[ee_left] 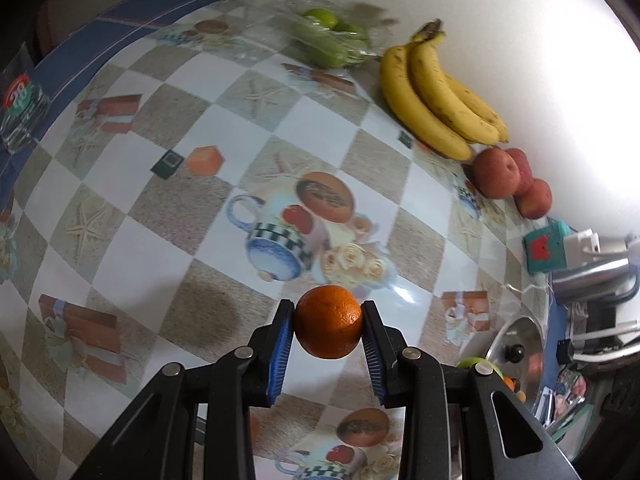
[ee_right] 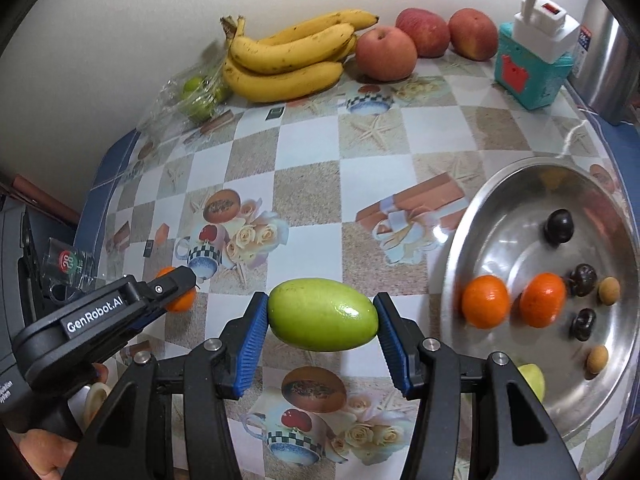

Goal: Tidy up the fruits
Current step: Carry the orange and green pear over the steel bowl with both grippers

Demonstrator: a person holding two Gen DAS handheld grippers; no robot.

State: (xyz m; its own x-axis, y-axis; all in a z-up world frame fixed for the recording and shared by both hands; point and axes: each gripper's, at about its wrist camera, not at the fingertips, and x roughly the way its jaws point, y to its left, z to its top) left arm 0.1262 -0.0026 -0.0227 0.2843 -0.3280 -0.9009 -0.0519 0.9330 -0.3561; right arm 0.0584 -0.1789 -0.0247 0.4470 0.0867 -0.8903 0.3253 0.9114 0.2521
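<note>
The left tool (ee_left: 328, 322) pinches a small orange (ee_left: 328, 321) between its blue pads, up above the tabletop (ee_left: 160, 208). The right tool (ee_right: 322, 315) pinches a green fruit (ee_right: 322, 314) by its 2 ends, just left of a shiny metal bowl (ee_right: 472, 216). 2 more oranges (ee_right: 514, 301) lie in the bowl. Bananas (ee_right: 284, 60) and 3 apples (ee_right: 424, 40) sit by the wall.

Left tongs (ee_left: 328, 322) clamp orange (ee_left: 328, 321) above tablecloth (ee_left: 160, 200) — bananas (ee_left: 432, 96), apples (ee_left: 508, 180) by wall.
</note>
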